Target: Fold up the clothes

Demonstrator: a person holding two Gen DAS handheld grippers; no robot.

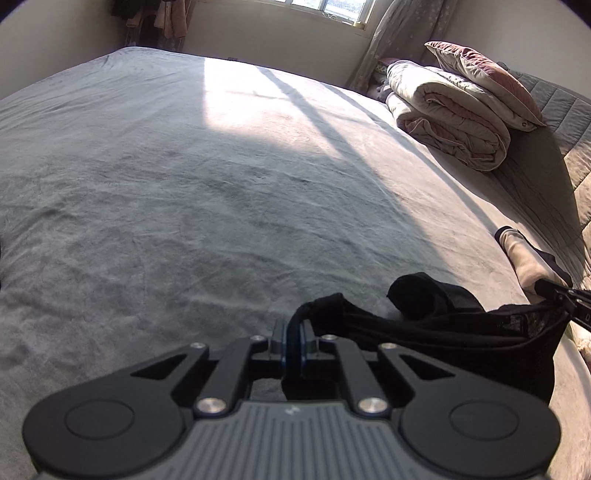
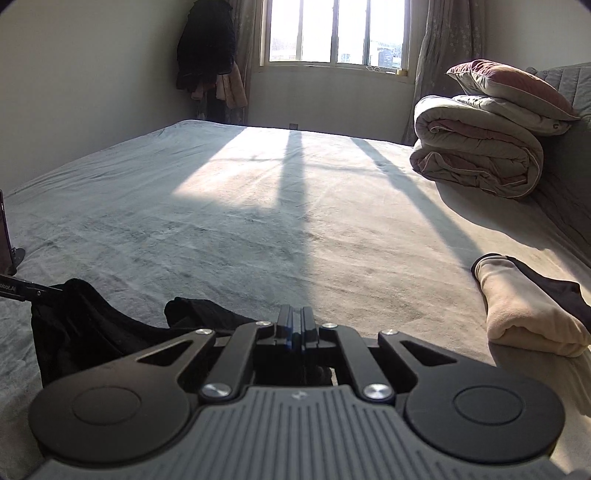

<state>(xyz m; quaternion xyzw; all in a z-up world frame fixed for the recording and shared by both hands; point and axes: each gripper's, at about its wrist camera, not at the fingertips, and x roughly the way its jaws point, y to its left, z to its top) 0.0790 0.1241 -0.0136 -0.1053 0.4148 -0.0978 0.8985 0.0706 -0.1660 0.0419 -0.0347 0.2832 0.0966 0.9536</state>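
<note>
While stretched between both tools above grey plush bed cover (image 1: 155,192), thin black garment (image 1: 424,332) hanging slack, one fold bunched on top. Left gripper (image 1: 292,334) clamped on one edge of cloth. Right gripper (image 2: 295,325) pressed together, black cloth caught between pads. Folded cream-and-black garment (image 2: 524,310) lying near on right side. Rolled beige-pink duvet (image 2: 476,155) with pillow (image 2: 509,88) far right, by window (image 2: 336,31).

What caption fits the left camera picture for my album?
Left gripper and right gripper hold a black garment stretched above the grey bed.
</note>
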